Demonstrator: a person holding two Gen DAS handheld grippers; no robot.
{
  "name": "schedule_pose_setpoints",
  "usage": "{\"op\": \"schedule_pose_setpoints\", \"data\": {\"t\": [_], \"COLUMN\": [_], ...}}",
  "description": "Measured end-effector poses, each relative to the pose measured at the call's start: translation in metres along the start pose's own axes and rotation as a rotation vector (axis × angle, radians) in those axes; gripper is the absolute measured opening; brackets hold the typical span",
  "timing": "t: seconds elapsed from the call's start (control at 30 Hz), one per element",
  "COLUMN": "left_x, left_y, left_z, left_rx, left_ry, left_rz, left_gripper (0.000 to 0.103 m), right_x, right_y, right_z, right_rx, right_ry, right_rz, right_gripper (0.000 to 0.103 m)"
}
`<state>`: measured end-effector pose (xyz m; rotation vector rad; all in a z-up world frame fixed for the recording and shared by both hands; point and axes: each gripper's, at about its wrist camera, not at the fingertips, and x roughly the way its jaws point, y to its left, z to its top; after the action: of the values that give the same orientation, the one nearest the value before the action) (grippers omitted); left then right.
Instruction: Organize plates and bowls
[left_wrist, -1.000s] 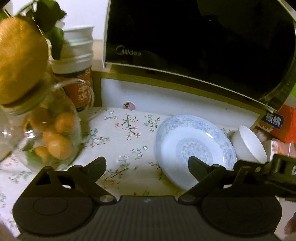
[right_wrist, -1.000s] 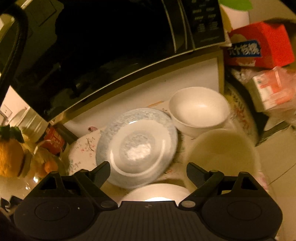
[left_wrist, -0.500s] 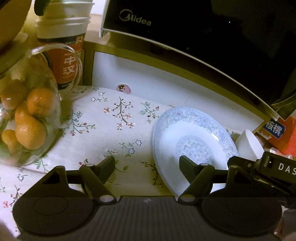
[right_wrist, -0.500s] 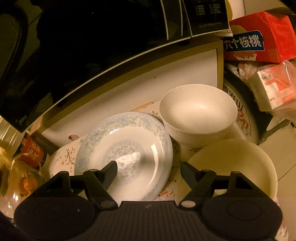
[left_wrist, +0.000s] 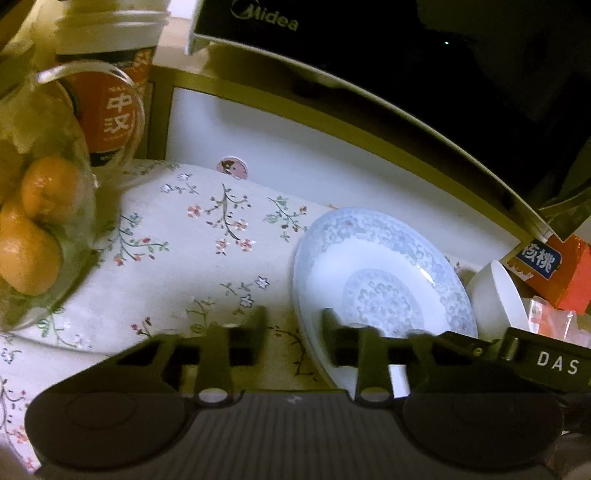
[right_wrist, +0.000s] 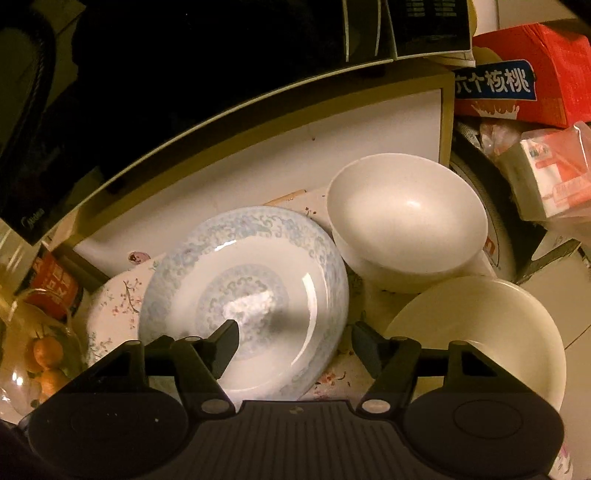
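Now both grippers straddle the blue-patterned plate (right_wrist: 243, 295) on the tablecloth (left_wrist: 177, 236) against the cabinet's front edge: left gripper (left_wrist: 293, 336) narrowed around its rim, right gripper (right_wrist: 295, 347) parted wider, presumably for lifting.

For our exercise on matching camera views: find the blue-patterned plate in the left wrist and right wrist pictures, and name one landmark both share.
Left wrist: the blue-patterned plate sits right of centre, on the floral cloth.
Right wrist: the same plate sits centre-left, left of the white bowl.
Shared landmark: the pink round sticker on the white panel behind.
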<state>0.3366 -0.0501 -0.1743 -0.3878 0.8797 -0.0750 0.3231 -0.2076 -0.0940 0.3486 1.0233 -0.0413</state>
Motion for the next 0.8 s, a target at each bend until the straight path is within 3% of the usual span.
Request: {"op": "schedule_pose_setpoints", "data": {"t": [0.1,0.3,0.5,0.8], "left_x": [0.001,0.001,-0.003,-0.013], "left_y": [0.000,0.002,0.003,0.015], "left_z": [-0.001,0.001,0.003,0.009], "left_rx": [-0.011,-0.014,-0.024,-0.057], "left_ry": [0.002,0.014,0.022,0.020], "left_rz": [-0.030,-0.039,-0.029,-0.001], "left_gripper": [0.009,0.009,0.008,0.007], "right_x": [0.004,0.013,0.011,0.014], "right_y": [0.003,0.004,0.004,0.004], "right_z": [-0.004,-0.013,-0.014,-0.017], "right_rx": [-0.009,0.010,0.034,0.033], "right_ry": [0.014,0.050,0.044,0.047], "right_rz": [-0.002,0.005,0.018,0.045], "right_gripper": [0.066,0.056,0.055,0.035]}}
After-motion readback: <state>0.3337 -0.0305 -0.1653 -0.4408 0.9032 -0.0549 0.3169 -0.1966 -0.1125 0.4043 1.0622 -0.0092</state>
